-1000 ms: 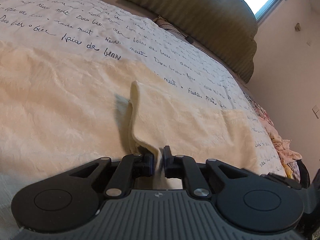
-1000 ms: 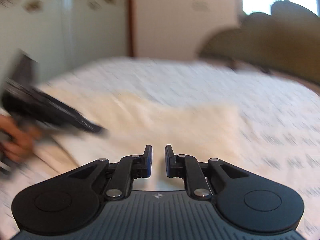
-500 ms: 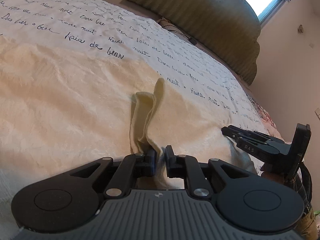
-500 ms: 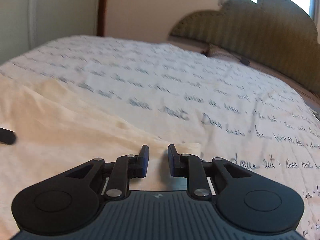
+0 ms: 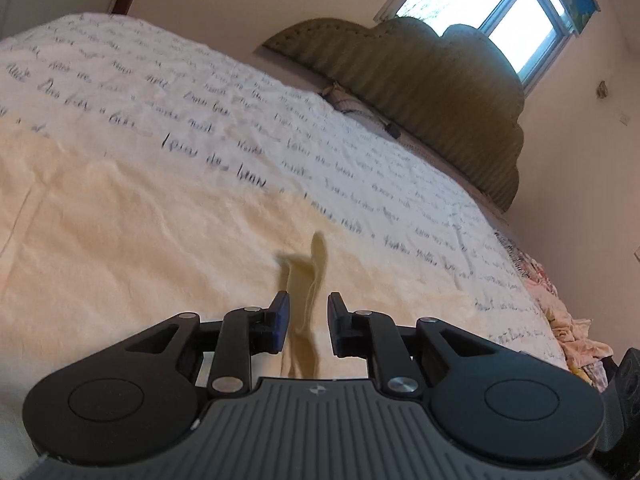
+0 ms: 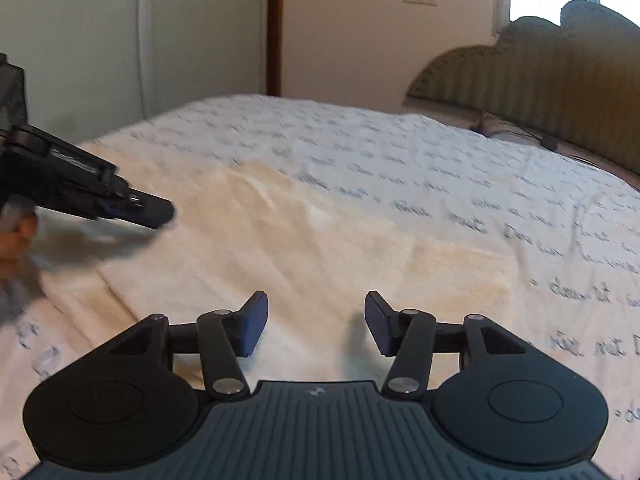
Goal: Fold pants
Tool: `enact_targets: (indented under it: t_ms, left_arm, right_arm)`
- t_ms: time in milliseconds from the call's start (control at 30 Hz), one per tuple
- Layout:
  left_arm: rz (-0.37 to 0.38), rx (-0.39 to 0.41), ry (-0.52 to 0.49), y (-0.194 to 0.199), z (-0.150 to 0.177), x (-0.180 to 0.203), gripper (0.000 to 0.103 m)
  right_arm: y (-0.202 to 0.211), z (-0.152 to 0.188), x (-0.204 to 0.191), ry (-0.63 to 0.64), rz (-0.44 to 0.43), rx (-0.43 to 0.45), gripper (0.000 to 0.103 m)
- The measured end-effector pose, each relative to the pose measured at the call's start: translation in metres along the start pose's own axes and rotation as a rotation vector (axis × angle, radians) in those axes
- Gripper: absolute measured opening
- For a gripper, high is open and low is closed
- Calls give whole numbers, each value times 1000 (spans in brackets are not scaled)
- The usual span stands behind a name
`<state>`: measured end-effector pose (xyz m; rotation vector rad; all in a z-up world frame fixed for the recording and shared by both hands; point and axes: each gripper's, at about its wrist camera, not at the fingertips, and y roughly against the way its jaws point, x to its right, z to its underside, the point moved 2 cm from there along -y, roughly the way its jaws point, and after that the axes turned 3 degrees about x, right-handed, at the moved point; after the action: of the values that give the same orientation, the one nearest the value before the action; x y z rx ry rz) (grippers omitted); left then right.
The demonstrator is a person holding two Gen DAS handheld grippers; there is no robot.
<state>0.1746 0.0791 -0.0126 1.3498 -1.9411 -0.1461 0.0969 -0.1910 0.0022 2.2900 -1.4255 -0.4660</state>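
The black two-finger left gripper (image 5: 305,322) has its jaws parting, and a thin upright pinch of the cream, soft-textured pants (image 5: 160,248) stands loose between the blue pads (image 5: 280,320), which no longer seem to press on it. The black right gripper (image 6: 316,322) is also opening, with nothing between its jaws, hovering just above the near edge of the pants (image 6: 304,248). The pants lie spread across the white bedspread printed with dark handwriting (image 6: 460,168), on the side away from the olive ribbed headboard (image 5: 420,92), in a flat and roughly rectangular shape with layered edges toward the left gripper (image 6: 132,204). That suggests at least one fold is already laid; the raised pinch must settle, and a further fold and smoothing probably remain.
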Motion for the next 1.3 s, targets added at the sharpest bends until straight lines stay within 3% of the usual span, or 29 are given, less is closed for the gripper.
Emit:
enact_targets:
  t_ms: [167, 267, 333, 433, 533, 667, 800, 933, 1200, 1300]
  left_arm:
    - [164, -49, -17, -30, -23, 26, 41]
    - [115, -154, -24, -72, -18, 30, 41]
    - [64, -197, -14, -97, -11, 20, 39]
    - [74, -170, 29, -96, -9, 10, 36]
    - [69, -70, 20, -66, -16, 10, 37]
    - [-14, 32, 21, -25, -23, -4, 51]
    - [-43, 56, 114, 11, -17, -32, 54]
    - [-111, 84, 139, 47, -2, -54, 61]
    - [-388, 104, -137, 85, 18, -61, 74]
    - [-441, 106, -214, 85, 28, -62, 75]
  right_arm:
    - [-36, -5, -57, 105, -81, -27, 53]
    - [-41, 8, -76, 161, -34, -10, 53]
    - [-37, 12, -72, 116, -45, -9, 53]
    - [-34, 13, -59, 26, -71, -17, 53]
    - [-20, 10, -62, 21, -53, 15, 53]
    - [-22, 20, -72, 67, -33, 17, 53]
    - [-24, 23, -57, -24, -56, 15, 63]
    - [-18, 23, -60, -14, -31, 21, 68]
    - [-23, 27, -57, -40, 59, 7, 100]
    - [-27, 27, -52, -63, 69, -7, 103]
